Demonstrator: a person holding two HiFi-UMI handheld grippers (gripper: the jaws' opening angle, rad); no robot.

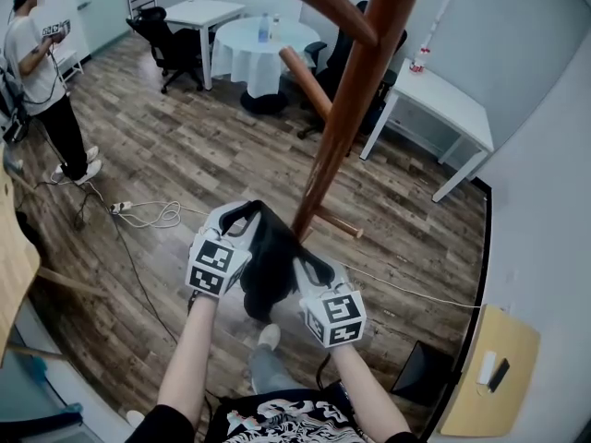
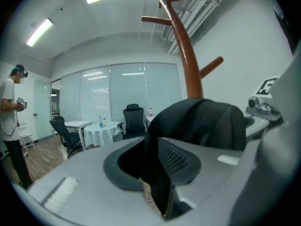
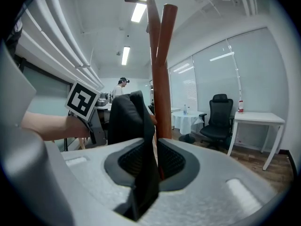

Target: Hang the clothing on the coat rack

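Note:
A brown wooden coat rack (image 1: pixel 355 90) rises in front of me, with pegs sticking out at several heights. A black garment (image 1: pixel 268 257) hangs bunched between my two grippers, close against the pole's lower part. My left gripper (image 1: pixel 247 218) has the cloth (image 2: pixel 202 124) lying between its jaws, against one pad, with a gap at the other. My right gripper (image 1: pixel 309 270) also stands slightly open, a fold of the cloth (image 3: pixel 129 117) loose between its pads and the pole (image 3: pixel 162 69) just behind. Whether the garment rests on a peg is hidden.
A person (image 1: pixel 42 72) stands at the far left. A round table with a white cloth (image 1: pixel 259 49), black office chairs (image 1: pixel 171 40) and a white desk (image 1: pixel 443 104) lie beyond the rack. A cable (image 1: pixel 148 215) trails over the wooden floor. A wooden board (image 1: pixel 494 367) sits at the lower right.

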